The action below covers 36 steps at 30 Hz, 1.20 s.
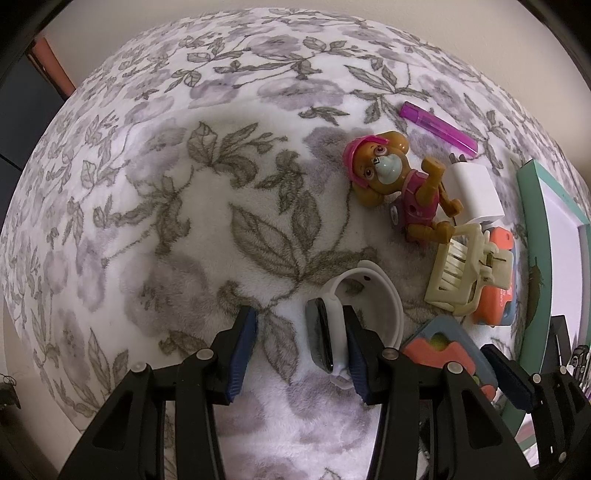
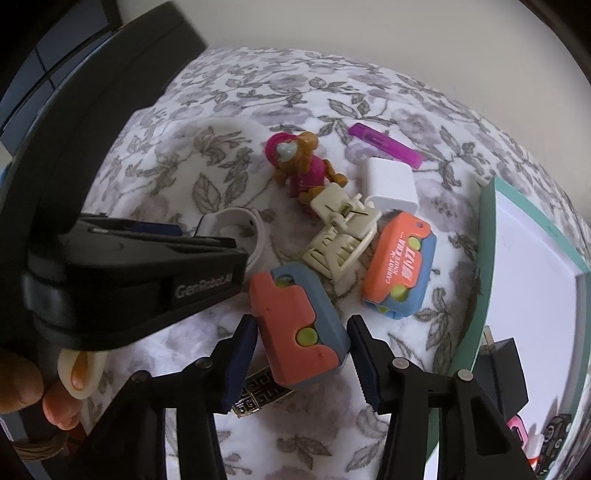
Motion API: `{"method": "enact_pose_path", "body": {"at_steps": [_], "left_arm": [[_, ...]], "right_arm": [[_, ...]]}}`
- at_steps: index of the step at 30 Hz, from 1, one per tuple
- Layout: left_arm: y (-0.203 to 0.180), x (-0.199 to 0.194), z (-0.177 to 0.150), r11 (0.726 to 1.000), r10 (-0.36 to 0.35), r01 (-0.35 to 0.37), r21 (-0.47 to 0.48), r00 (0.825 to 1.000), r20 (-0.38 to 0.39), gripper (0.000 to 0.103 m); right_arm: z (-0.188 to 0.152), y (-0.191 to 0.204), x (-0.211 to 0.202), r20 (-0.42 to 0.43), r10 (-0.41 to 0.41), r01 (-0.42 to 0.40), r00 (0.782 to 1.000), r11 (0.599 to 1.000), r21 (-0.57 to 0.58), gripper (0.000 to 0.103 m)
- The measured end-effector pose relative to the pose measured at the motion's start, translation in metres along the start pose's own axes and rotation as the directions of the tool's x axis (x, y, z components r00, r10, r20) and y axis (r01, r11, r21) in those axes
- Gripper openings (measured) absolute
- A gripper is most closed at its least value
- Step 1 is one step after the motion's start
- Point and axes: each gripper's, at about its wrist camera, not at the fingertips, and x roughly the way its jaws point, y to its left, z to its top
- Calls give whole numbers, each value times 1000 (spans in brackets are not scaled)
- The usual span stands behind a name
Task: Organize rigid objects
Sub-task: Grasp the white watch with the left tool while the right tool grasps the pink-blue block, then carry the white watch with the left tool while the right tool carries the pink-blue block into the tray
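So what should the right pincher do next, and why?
Probably squeeze shut on the orange-and-blue toy. The right gripper already has a finger on each side of it, with small gaps left, so it isn't held yet. Then it could go into the green-rimmed tray close beside it.

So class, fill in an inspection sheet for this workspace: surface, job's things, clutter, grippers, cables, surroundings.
Surface: floral fleece blanket.
Job's things: watch, dog figure, white charger, cream hair clip, two orange-blue toy knives, purple tube.
Clutter: patterned metal piece; black adapter in teal tray.
Grippers: left gripper straddles the watch; right gripper straddles a knife; neither visibly clamped.
Cables: nothing seen.
Surroundings: pale wall.
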Motion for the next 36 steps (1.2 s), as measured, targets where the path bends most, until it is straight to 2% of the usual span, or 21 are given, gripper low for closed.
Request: {"method": "enact_pose_path", "body": {"at_steps": [4,9,14,20,30,36], "left_arm": [[-5,-2,-2,1000,9,-9,19,1000,7,41],[-16,-4,-4,998,27,-28,59,999,18,27],[-29,-6,-7,992,67,-70,107,997,33,19],[-45,-6,-10,981,116,-123,152,992,53,17],[-51,-12,-15,985,96,-101,140,994,45,14],[-51,-26,-17,986,89,-98,134,993,71,13]], "right_arm": [[-3,-13,-2,-3,-5,5,1000,999,42,50],[-10,-27,-8,-6,-7,8,1000,995,98,50],[-19,-37,-19,-3,-3,4,1000,990,140,50],[-28,-44,-33,8,-1,0,1000,985,175,49],[-32,-48,-52,45,19,-28,999,978,206,49],[-35,-52,-71,87,26,-45,996,974,222,49]]}}
